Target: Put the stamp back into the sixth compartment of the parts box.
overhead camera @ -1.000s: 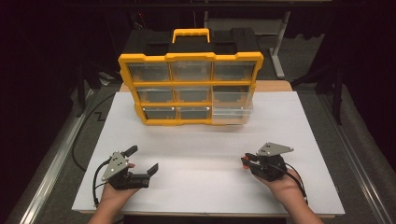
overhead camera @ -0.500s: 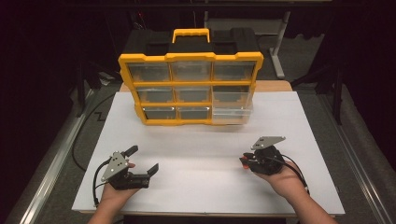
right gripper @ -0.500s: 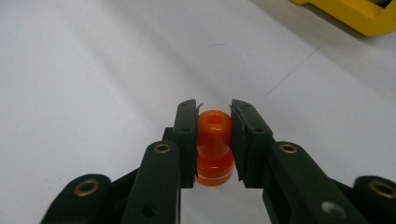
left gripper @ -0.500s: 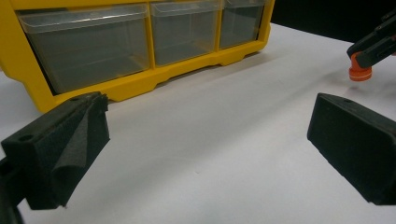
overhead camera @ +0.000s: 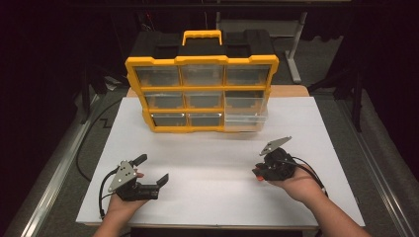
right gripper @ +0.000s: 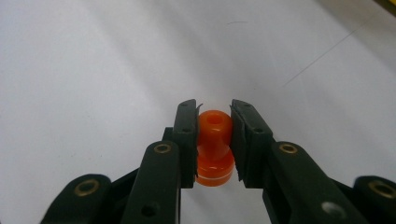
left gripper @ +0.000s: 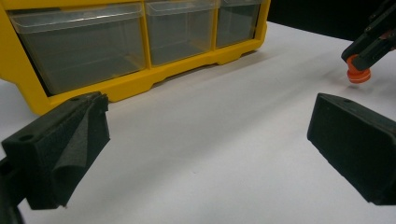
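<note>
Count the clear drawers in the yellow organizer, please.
8: three in the top row, three in the middle, two at the bottom left; the middle-right drawer is taller, pulled out.

The orange peg [right gripper: 214, 147] looks like glossy, slightly translucent plastic, pinched between matt black jaws lined with rough foam-like padding. The organizer [overhead camera: 201, 94] has a smooth yellow plastic frame and clear, faintly cloudy plastic drawers, and the desk [overhead camera: 217, 197] is matt white, paper-smooth
</note>
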{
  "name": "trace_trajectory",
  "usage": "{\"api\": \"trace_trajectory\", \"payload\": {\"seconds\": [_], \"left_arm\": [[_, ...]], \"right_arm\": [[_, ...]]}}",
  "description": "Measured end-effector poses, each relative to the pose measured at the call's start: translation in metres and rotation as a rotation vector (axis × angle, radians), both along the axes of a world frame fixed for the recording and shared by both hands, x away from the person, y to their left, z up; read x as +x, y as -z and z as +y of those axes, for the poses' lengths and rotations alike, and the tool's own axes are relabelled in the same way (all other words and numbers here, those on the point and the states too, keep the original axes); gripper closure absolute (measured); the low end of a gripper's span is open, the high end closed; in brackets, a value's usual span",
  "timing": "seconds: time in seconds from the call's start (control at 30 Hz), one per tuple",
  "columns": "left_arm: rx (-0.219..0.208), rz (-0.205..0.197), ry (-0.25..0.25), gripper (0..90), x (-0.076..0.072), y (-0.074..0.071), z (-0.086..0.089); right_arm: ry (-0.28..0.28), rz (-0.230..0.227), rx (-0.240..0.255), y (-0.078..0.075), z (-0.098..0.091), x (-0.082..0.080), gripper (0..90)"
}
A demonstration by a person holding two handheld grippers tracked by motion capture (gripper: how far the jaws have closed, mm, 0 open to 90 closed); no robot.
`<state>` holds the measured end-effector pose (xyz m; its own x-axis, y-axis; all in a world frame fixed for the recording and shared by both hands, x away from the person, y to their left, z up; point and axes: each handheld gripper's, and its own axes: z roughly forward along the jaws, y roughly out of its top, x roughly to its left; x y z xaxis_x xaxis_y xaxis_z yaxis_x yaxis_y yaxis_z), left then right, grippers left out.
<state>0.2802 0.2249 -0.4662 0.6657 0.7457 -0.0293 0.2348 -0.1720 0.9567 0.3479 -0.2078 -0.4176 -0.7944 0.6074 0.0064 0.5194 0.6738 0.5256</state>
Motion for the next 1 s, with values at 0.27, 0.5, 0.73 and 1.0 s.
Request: {"api": "trace_trajectory", "payload": {"seconds": [0.27, 0.5, 0.73, 1.0], "left_arm": [[0.004, -0.003, 0.003, 0.6, 0.000, 0.000, -0.001], [0.013, -0.002, 0.009, 0.6, -0.001, 0.000, -0.002], [0.007, -0.002, 0.013, 0.6, -0.001, 0.000, -0.001], [-0.007, 0.002, 0.012, 0.6, 0.000, 0.000, 0.000]], "right_arm": [[-0.050, 0.061, -0.069, -0.009, 0.003, 0.006, 74.7], [-0.084, 0.090, -0.109, -0.017, 0.003, 0.010, 74.7], [-0.111, 0.108, -0.138, -0.031, 0.002, 0.013, 74.7], [-0.148, 0.131, -0.153, -0.051, 0.004, 0.016, 74.7]]}}
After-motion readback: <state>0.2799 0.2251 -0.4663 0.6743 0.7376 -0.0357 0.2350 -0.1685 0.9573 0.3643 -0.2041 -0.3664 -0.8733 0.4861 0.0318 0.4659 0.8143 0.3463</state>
